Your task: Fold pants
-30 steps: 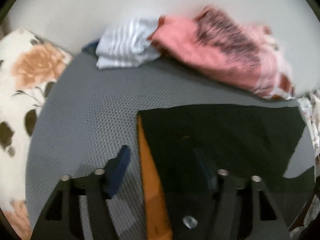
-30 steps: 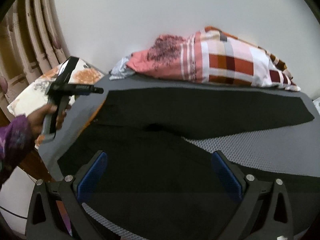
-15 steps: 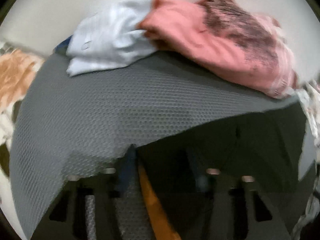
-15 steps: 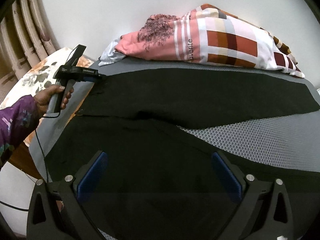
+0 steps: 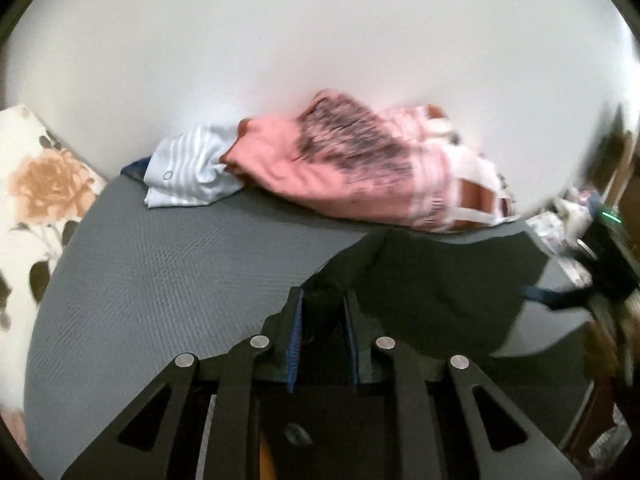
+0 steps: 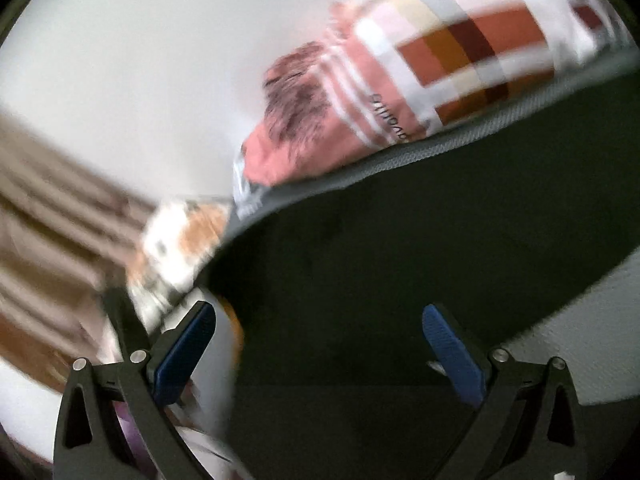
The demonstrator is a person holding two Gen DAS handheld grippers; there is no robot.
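Right, my left gripper (image 5: 324,312) is closing, fingers nearly together, and a bunched fold of the black pants (image 5: 432,280) sits pinched between the blue pads (image 5: 295,332). From the left wrist view the cloth rises up off the grey mat (image 5: 168,272) to meet the fingers, so that corner is lifted, not lying flat. I see the rest of the pants draped away to the right across the mat. Behind them, against the white wall (image 5: 320,40), lies a pink pillow (image 5: 344,164) with a dark print, and just beside it on the left a pale striped cloth (image 5: 188,172). A floral pillow (image 5: 36,200) sits off the mat's left edge.

Over on the right wrist view, everything's tilted and blurred. My right gripper (image 6: 316,352) has its fingers spread wide, blue pads well apart, nothing pinched. The pants (image 6: 400,260) fill the space between and beyond them, dark and flat on the mat. The checked end of the pillow (image 6: 460,48) sits up top, touching the mat's far edge.
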